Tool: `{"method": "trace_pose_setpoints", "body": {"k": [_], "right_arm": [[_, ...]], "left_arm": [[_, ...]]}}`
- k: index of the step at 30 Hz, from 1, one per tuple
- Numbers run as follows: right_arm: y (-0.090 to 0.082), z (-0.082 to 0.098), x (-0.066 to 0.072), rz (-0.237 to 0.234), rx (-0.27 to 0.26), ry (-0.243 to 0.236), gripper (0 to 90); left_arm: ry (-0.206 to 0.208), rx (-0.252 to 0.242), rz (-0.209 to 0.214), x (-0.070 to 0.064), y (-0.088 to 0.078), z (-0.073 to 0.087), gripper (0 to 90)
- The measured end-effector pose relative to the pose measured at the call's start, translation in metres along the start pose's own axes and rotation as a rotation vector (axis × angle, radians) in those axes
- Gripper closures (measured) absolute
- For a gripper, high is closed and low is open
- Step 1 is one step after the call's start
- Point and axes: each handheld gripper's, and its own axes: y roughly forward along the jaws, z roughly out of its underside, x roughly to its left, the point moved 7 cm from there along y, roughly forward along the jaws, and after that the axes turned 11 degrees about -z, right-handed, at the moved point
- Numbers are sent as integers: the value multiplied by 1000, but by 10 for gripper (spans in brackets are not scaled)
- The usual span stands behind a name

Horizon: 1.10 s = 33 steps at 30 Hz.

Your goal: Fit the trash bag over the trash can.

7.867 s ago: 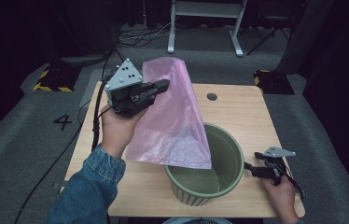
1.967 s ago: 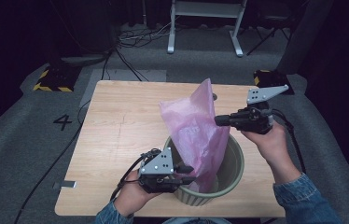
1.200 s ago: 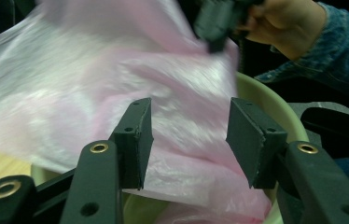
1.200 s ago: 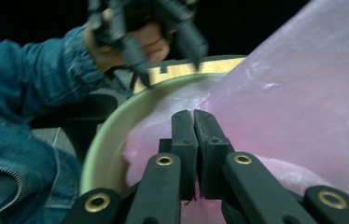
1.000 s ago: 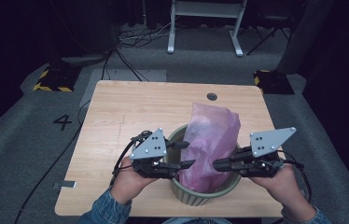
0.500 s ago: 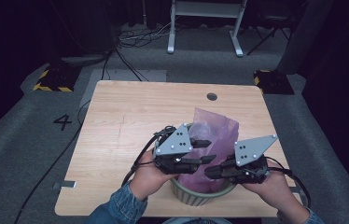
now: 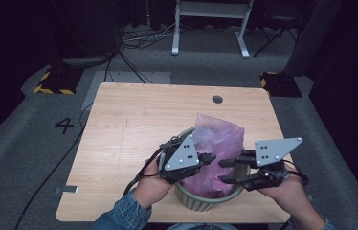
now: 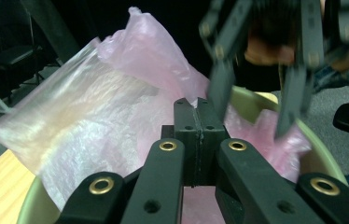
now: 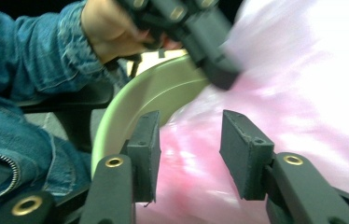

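Note:
A pink plastic bag point(image 7: 215, 139) stands crumpled in a pale green round bin point(image 7: 206, 203) near the table's front edge. My left gripper point(image 7: 208, 157) reaches in from the bin's left side. In the left gripper view its jaws are pressed together point(image 8: 196, 105) and the bag's point(image 8: 93, 107) folds run into them, so it looks shut on the film. My right gripper point(image 7: 224, 171) comes from the right, open, with its jaws over the bin's near right rim. In the right gripper view point(image 9: 190, 116) the bag point(image 9: 303, 93) lies just beyond the spread jaws, with the bin's rim point(image 9: 149, 88) behind.
The bin sits on a light wooden table point(image 7: 134, 124) with a small round hole point(image 7: 218, 99) at the back. A white frame point(image 7: 210, 19) and cables lie on the floor behind. A person's denim sleeve point(image 9: 18, 70) shows at the left of the right gripper view.
The bag went from the left gripper to the right, then down into the bin. Both grippers have closed in on the bag from either side; the right one now stands open.

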Motion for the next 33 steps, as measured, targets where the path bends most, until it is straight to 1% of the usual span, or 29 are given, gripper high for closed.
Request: {"method": "trace_pose_setpoints", "body": {"k": [2, 3, 5, 6, 8, 12, 13, 14, 15, 16, 17, 18, 19, 20, 22, 23, 26, 27, 28, 32, 33], "right_arm": [[-9, -3, -2, 24, -21, -10, 558], [-18, -5, -5, 58, -38, -16, 542], [-26, -7, -8, 91, -58, -12, 532], [-26, -7, -8, 91, -58, -12, 532], [-33, -8, -12, 123, -76, -16, 510], [-44, -8, -20, 180, -93, -26, 452], [-49, -6, -26, 217, -98, -42, 405], [-49, -6, -26, 217, -98, -42, 405], [-51, -6, -30, 233, -101, -48, 390], [-52, -5, -32, 229, -107, -46, 393], [-51, -1, -36, 190, -109, -7, 429], [-51, -1, -36, 190, -109, -7, 429], [-49, 2, -37, 167, -101, 14, 517], [-47, 4, -36, 137, -81, 23, 596], [-42, 7, -32, 104, -54, 16, 712], [-39, 8, -29, 96, -41, 10, 749], [-35, 9, -20, 71, -21, 6, 849], [-35, 10, -15, 47, -12, 13, 877], [-35, 10, -15, 47, -12, 13, 877], [-36, 11, -8, 13, -14, 24, 879], [-36, 11, -8, 13, -14, 24, 879]], "left_arm": [[6, 1, 2, -1, 0, 3, 898], [7, 3, 3, -2, 0, 4, 898], [12, 6, 3, -3, 0, 5, 898], [17, 8, 5, -3, 0, 6, 898], [17, 10, 11, -5, 0, 7, 898], [28, 9, 24, -8, 0, 8, 898], [31, 10, 31, -8, 0, 9, 898], [34, 8, 37, -9, 0, 9, 898], [38, 6, 37, -10, -1, 10, 897], [34, 7, 35, -10, -1, 11, 898], [33, 7, 30, -9, -1, 11, 897], [31, 9, 24, -8, -1, 12, 897], [25, 9, 16, -7, -1, 12, 897], [22, 10, 9, -6, -1, 13, 897], [15, 13, -10, -3, -2, 14, 897], [10, 14, -22, -1, -2, 15, 897], [0, 22, -56, 4, -3, 18, 897], [2, 24, -70, 5, -4, 19, 897], [4, 27, -80, 7, -5, 20, 897], [6, 30, -101, 9, -8, 22, 895], [3, 24, -99, 9, -8, 22, 895]]}}
